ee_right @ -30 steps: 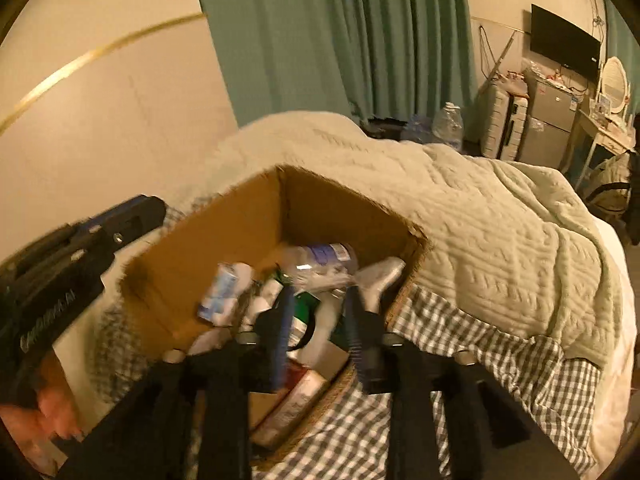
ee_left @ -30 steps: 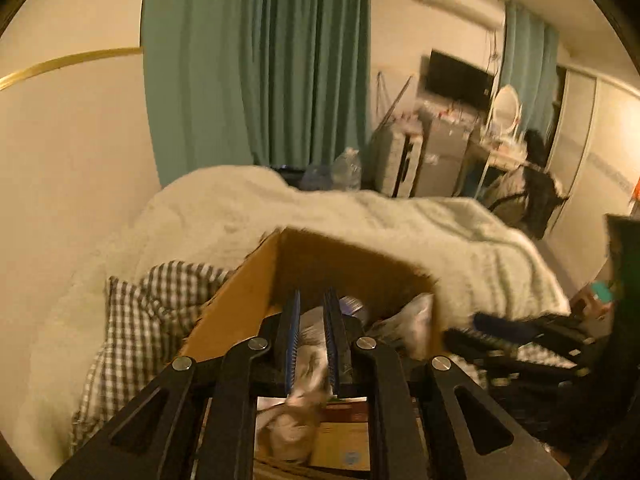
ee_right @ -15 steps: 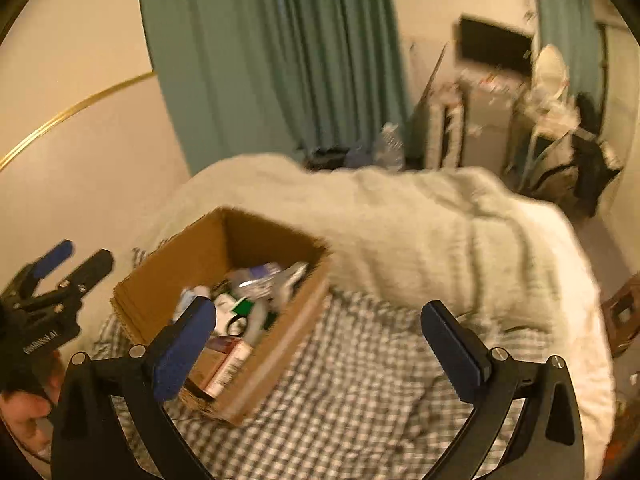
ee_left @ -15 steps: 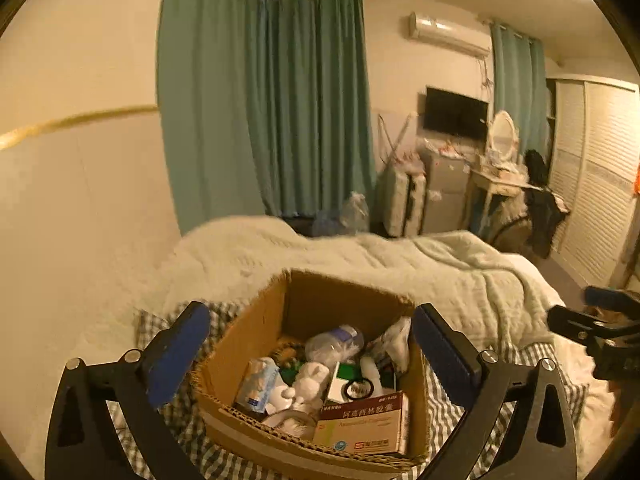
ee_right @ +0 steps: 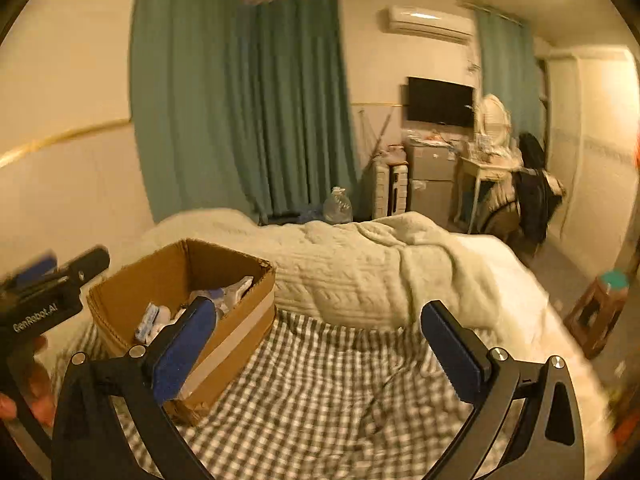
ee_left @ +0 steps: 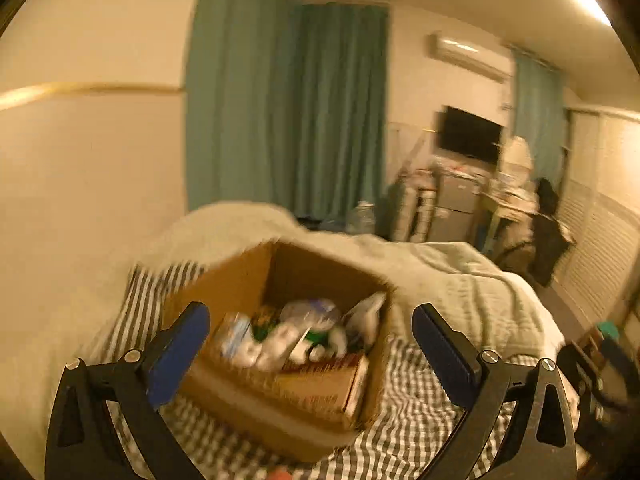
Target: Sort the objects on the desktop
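Both the left hand-held gripper [ee_left: 310, 350] and the right hand-held gripper [ee_right: 316, 338], just opened wide and empty, face the filled cardboard box [ee_right: 240, 312] on the checked bedsheet [ee_right: 320, 392] beside a rumpled blanket [ee_right: 360, 268].

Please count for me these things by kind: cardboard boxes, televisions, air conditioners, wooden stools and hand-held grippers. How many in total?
Cardboard box: 1
Television: 1
Air conditioner: 1
Wooden stool: 1
Hand-held gripper: 2, the left hand-held gripper and the right hand-held gripper; their jaws have just been opening, with nothing gripped between them.
Total: 6
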Tool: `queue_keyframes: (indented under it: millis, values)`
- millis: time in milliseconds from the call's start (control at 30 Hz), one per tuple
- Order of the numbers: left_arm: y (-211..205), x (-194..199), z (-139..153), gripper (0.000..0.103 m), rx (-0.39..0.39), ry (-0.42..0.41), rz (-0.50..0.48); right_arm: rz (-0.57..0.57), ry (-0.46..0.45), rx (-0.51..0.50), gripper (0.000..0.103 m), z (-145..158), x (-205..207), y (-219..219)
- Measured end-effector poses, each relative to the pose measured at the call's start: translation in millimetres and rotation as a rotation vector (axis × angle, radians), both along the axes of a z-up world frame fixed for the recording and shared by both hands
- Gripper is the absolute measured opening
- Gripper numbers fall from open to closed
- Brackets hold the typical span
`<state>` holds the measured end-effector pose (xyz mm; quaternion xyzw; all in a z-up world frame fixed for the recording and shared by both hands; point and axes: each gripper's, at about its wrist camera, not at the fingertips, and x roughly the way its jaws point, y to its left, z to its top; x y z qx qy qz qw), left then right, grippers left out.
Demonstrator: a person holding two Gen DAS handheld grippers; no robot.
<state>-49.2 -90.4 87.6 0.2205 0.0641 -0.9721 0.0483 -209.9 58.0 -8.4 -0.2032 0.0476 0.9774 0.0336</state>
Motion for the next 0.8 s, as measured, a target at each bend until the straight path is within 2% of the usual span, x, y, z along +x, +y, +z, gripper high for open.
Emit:
queue_keyframes:
  millis: [67, 167, 233, 533, 800]
  values:
    - [0.5, -3.4, -20.1, 0.103, -0.007, -0.022, 0.014, -0.011, 0.01, 0.023, 0.102, -26.5, 0.9, -4.1]
    - [8.0, -9.5, -36.3, 0.103, -0.102, -0.057, 0.038, -0.004, -0.086, 0.046, 0.102, -53.8, -17.6, -6.5]
    - [10.7, -9.3, -42.0, 0.103, -0.108, -0.06, 0.021, -0.002, -0.107, 0.022, 0.102, -63.9, -26.4, -3.8]
    - [17.8, -6.0, -54.6, 0.103, -0.072, -0.099, -0.044, 0.017, -0.169, 0.0, 0.102, -87.4, -30.3, -7.0]
    - [18.4, -7.1, -64.7, 0.103, -0.063, -0.129, -0.056, 0.01, -0.16, -0.017, 0.102, -87.8, -26.9, -3.1]
